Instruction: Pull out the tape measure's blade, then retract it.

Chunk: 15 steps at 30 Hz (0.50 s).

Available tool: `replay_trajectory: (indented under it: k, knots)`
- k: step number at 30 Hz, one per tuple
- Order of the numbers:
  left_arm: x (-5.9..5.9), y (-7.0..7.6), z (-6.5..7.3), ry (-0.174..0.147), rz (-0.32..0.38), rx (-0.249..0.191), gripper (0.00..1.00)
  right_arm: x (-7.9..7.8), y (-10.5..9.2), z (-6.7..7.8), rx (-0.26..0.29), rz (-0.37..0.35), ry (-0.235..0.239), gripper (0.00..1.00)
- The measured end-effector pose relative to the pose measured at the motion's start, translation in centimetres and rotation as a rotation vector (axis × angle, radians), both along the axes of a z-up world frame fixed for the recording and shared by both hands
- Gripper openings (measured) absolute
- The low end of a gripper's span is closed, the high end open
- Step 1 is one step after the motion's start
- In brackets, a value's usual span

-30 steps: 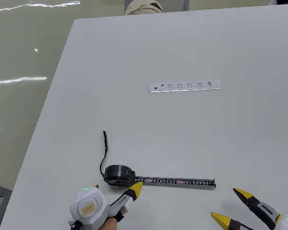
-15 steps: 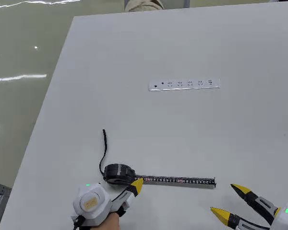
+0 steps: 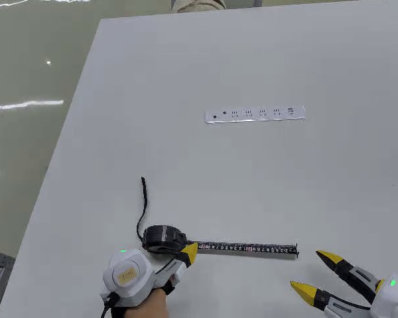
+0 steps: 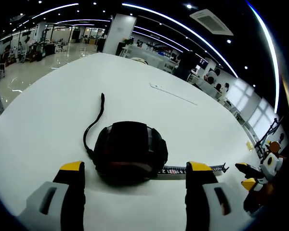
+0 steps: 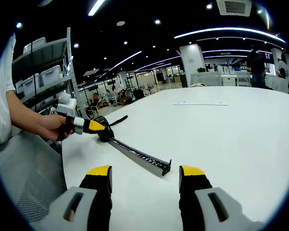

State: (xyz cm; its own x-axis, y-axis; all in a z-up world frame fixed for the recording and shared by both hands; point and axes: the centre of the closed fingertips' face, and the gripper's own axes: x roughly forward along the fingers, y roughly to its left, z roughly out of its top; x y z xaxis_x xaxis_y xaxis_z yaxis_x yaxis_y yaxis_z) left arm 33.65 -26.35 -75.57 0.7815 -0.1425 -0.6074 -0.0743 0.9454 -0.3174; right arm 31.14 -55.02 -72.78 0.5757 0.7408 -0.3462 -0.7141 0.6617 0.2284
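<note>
Head view: the white table (image 3: 265,59) lies open beyond the tape measure (image 3: 164,239), which sits near the front edge with its blade (image 3: 249,249) stretched rightward along that edge.

Left gripper view: the left gripper (image 4: 135,166) sits low, jaws apart on either side of the case.

Right gripper view: the right gripper (image 5: 144,171) is level, jaws spread just short of the blade's hook (image 5: 166,166).

White table (image 3: 186,79), tape measure (image 3: 164,238) with blade (image 3: 249,249) out near front edge; power strip (image 3: 255,114) mid-table

White workbench (image 3: 252,59), glossy floor (image 3: 26,99)
</note>
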Motion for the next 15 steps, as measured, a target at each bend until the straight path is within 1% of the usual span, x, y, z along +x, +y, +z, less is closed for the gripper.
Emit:
replay_trajectory:
  k: [7, 15]
  knots:
    - [0.20, 0.12, -0.46, 0.007, -0.007, 0.006, 0.84, 0.33, -0.13, -0.07, 0.000, -0.001, 0.004, 0.56]
    - [0.47, 0.16, -0.54, 0.008, -0.017, 0.012, 0.81, 0.51, -0.07, -0.28, 0.000, 0.001, 0.009, 0.55]
